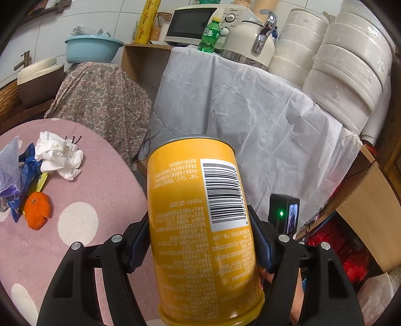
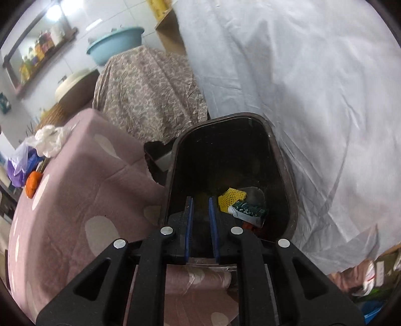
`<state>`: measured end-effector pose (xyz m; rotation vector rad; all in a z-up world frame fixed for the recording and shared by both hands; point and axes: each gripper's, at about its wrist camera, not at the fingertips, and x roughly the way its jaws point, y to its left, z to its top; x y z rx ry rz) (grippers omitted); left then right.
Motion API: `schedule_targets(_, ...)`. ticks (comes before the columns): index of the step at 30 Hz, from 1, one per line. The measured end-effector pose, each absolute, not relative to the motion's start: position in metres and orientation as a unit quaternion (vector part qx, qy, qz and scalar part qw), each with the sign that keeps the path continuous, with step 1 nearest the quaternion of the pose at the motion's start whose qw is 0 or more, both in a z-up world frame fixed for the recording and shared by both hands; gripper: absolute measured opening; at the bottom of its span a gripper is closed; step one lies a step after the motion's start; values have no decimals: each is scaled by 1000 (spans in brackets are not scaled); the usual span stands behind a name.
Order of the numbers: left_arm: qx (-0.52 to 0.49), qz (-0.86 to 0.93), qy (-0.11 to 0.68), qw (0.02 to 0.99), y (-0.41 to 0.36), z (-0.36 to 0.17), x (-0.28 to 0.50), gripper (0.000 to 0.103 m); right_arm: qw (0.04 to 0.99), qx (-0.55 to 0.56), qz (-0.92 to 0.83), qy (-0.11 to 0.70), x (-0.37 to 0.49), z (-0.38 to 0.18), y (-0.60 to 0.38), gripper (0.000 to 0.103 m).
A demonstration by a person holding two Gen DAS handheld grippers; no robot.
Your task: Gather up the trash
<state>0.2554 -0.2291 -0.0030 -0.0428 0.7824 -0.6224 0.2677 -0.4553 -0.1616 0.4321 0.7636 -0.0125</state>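
Note:
My left gripper (image 1: 200, 240) is shut on a tall yellow can (image 1: 198, 225) with a barcode, held off the table's right edge. On the pink spotted table (image 1: 100, 195) lie crumpled white tissue (image 1: 60, 155), a blue wrapper (image 1: 27, 168), a clear purple bag (image 1: 10, 170) and an orange peel (image 1: 37, 210). My right gripper (image 2: 200, 213) is open and empty, its fingers a small gap apart, right above a dark bin (image 2: 288, 175) beside the table. The bin holds yellow foam netting (image 2: 230, 198) and a green and white wrapper (image 2: 248, 210).
A white sheet (image 1: 250, 112) covers furniture behind the bin. A paisley cloth (image 1: 100, 95) drapes something beside it, under a blue basin (image 1: 92, 49). Behind stand a microwave (image 1: 195, 22), a green bottle (image 1: 210, 35), a kettle (image 1: 250, 42) and stacked paper rolls (image 1: 351, 62).

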Motion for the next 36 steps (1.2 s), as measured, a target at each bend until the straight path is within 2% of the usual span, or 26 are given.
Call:
schedule_targets(1, -21, -300, 374, 877, -228, -2, 255, 69, 909, 205, -15, 363, 260, -165, -456, 35)
schedule_targets(2, -19, -304, 371, 877, -227, -3, 253, 69, 912, 197, -25, 358, 253, -167, -455, 59)
schedule_targets(3, -17, -304, 370, 878, -227, -3, 253, 69, 917, 187, -45, 349, 241, -173, -456, 71)
schedule_targets(4, -13, -305, 370, 878, -226, -5, 252, 69, 921, 182, -64, 337, 226, -181, -456, 77)
schedule_targets(7, -18, -311, 375, 873, -223, -9, 253, 69, 916, 200, -88, 337, 189, -222, -463, 77)
schedule_targets(9, -13, -312, 376, 872, -222, -9, 253, 69, 895, 236, -123, 358, 163, -271, -475, 77)
schedule_targets(13, 6, -318, 362, 876, -223, -3, 257, 69, 803, 336, -169, 462, 136, -422, -496, 77)
schedule_targets(15, 12, -319, 360, 877, -223, -1, 263, 69, 763, 359, -163, 512, 138, -498, -492, 71)
schedule_targets(16, 12, -321, 360, 876, -223, 0, 266, 69, 748, 357, -149, 539, 145, -537, -485, 63)
schedule_targets(17, 15, -319, 358, 877, -223, 1, 268, 69, 740, 342, -136, 563, 154, -571, -477, 61)
schedule_targets(20, 27, -311, 351, 883, -222, 5, 277, 69, 739, 270, -94, 610, 189, -643, -449, 60)
schedule_targets(24, 22, -297, 345, 890, -221, 7, 287, 69, 749, 123, -53, 649, 227, -706, -413, 59)
schedule_targets(26, 25, -289, 340, 895, -221, 6, 289, 69, 748, 42, -17, 662, 241, -728, -397, 51)
schedule_targets(28, 22, -285, 341, 896, -221, 4, 291, 69, 745, -27, 13, 666, 252, -745, -386, 48)
schedule_targets(31, 27, -284, 351, 892, -225, -3, 294, 69, 737, -23, 25, 675, 259, -759, -395, 44)
schedule_targets(32, 29, -286, 355, 890, -226, -5, 295, 69, 732, -16, 26, 680, 259, -763, -398, 35)
schedule_targets(33, 31, -288, 358, 888, -228, -8, 295, 69, 722, -6, 27, 692, 259, -771, -402, 30)
schedule_targets(36, 29, -288, 361, 886, -229, -12, 297, 69, 728, -21, 28, 685, 257, -773, -405, 22)
